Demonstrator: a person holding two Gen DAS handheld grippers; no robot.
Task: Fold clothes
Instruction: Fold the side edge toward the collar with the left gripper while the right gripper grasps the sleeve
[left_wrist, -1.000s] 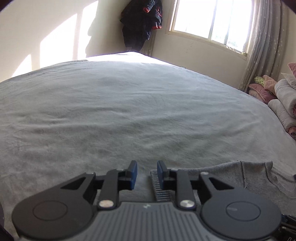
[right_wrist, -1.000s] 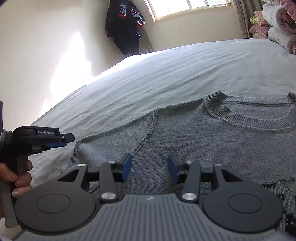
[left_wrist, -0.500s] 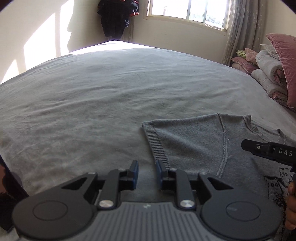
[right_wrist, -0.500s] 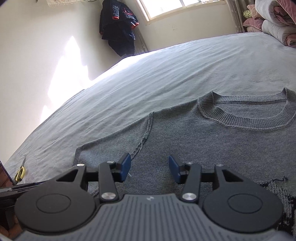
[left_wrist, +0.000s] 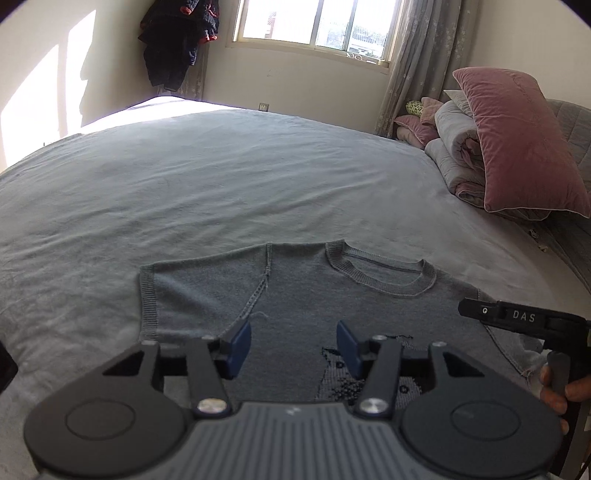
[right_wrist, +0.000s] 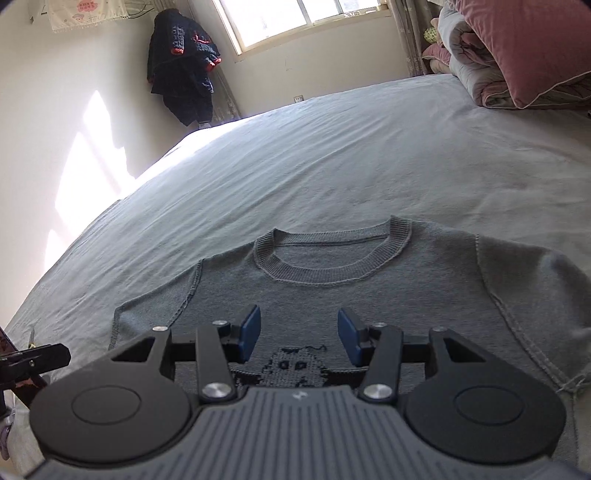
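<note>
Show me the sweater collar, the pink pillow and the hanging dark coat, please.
Collar (right_wrist: 332, 275): right wrist view, front ribbed band.
Pillow (left_wrist: 517, 140): left wrist view, middle of its velvet face.
Coat (right_wrist: 183, 70): right wrist view, its chest.

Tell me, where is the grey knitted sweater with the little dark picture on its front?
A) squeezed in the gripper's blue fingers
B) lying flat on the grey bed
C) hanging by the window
B: the grey knitted sweater lies spread flat on the grey bed, neck hole facing up, and neither gripper is holding it.
</note>
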